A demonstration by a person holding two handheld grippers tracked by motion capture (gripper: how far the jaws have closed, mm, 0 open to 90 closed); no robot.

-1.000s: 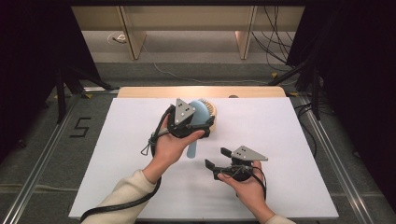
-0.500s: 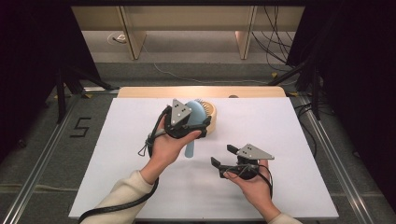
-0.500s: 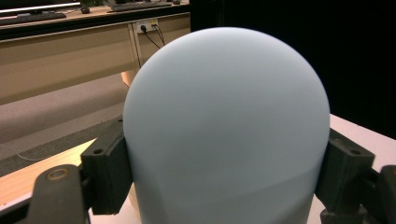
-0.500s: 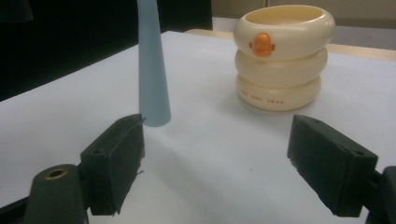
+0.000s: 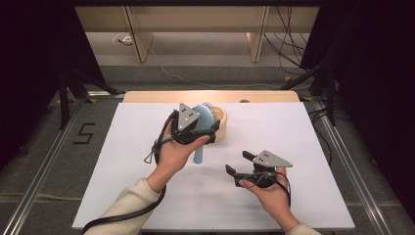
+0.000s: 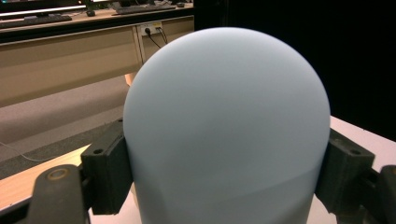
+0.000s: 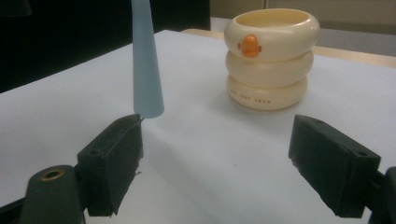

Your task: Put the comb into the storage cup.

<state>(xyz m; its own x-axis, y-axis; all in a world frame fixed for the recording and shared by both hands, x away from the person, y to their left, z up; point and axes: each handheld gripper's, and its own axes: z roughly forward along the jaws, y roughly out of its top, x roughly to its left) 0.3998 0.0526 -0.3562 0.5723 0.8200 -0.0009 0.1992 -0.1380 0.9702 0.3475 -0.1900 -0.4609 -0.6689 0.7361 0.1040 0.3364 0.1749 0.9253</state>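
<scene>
Hairbrush [image 5: 201, 128] hung above the white table [image 5: 122, 171] in the high view, its pale blue head clamped in the left gripper [image 5: 208, 133] just in front of the cream holder [image 5: 221, 123]; its handle pointed down toward the person. The right gripper [image 5: 237, 165] hovered nearby, jaws wide, holding nothing. Left gripper view — both jaws pressed against the sides of the brush's rounded back. Right gripper view — the handle tip hung just above its left jaw, with the holder standing beyond.
</scene>
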